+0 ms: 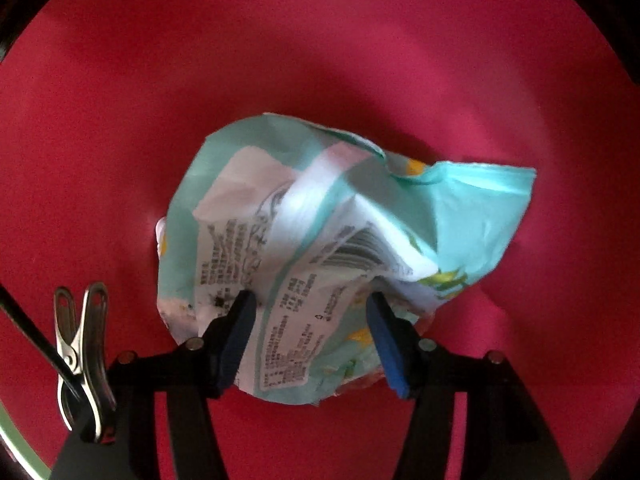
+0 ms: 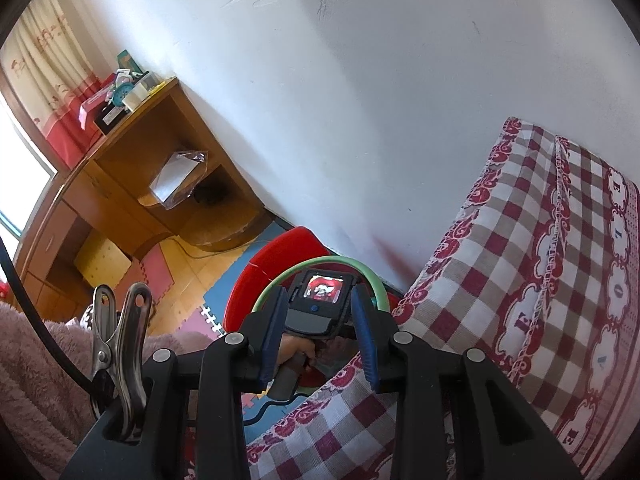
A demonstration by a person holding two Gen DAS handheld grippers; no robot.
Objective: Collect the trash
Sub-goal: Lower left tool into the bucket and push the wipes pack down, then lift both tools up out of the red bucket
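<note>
In the left wrist view a crumpled mint-green and white snack wrapper with a barcode lies inside a red bin, seen from above. My left gripper hangs inside the bin with its blue-padded fingers spread on either side of the wrapper's near end, apart from it. In the right wrist view my right gripper is open and empty, held above the bed edge. Beyond it the left hand-held unit points down into the red bin, which has a green rim.
A bed with a red and white checked cover stands right of the bin against the white wall. A wooden desk stands at the left. Foam floor mats lie between. A pink fleece sleeve shows at lower left.
</note>
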